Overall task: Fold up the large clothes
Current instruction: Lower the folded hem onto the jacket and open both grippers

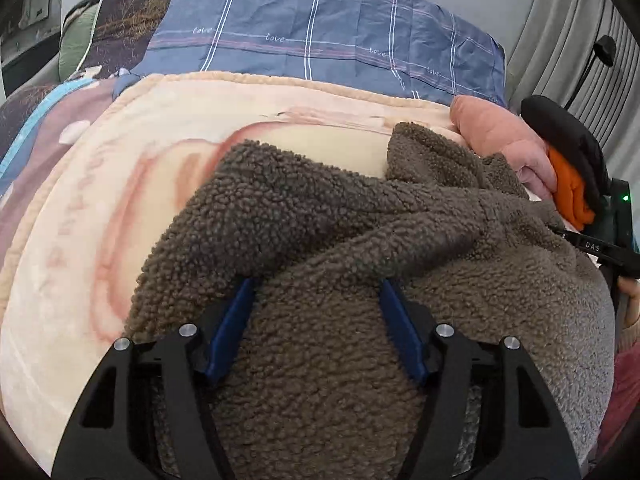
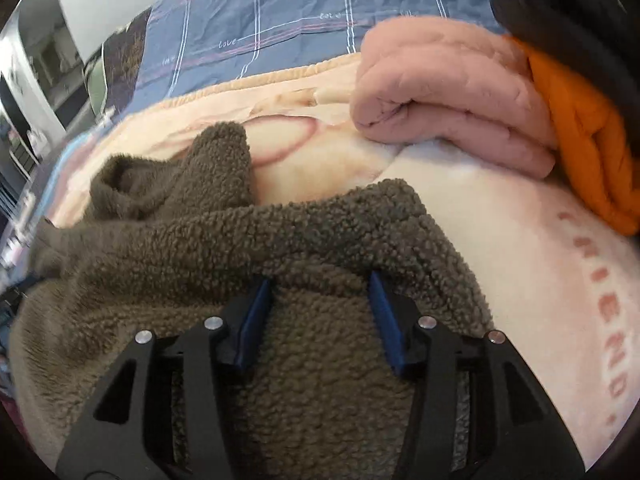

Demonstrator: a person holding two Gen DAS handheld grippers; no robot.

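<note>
pink [image 2: 448, 92] and orange [image 2: 580, 128] pieces already folded aside; brown fleece [image 1: 320, 240] half-folded, sleeve loose — left gripper [image 1: 318, 312] and right gripper [image 2: 320, 304] jaws spread, fleece between them, pinching nothing.

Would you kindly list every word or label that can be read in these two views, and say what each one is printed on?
"love": repeated in small white script along the stripes of the blue checked sheet.
"FRIEND": pink capitals on the cream blanket, right wrist view; further letters run out of sight.
"DAS": white letters on the black gripper part at the right edge, left wrist view.
Pink letters on the blanket, left wrist view: too blurred to read.
</note>
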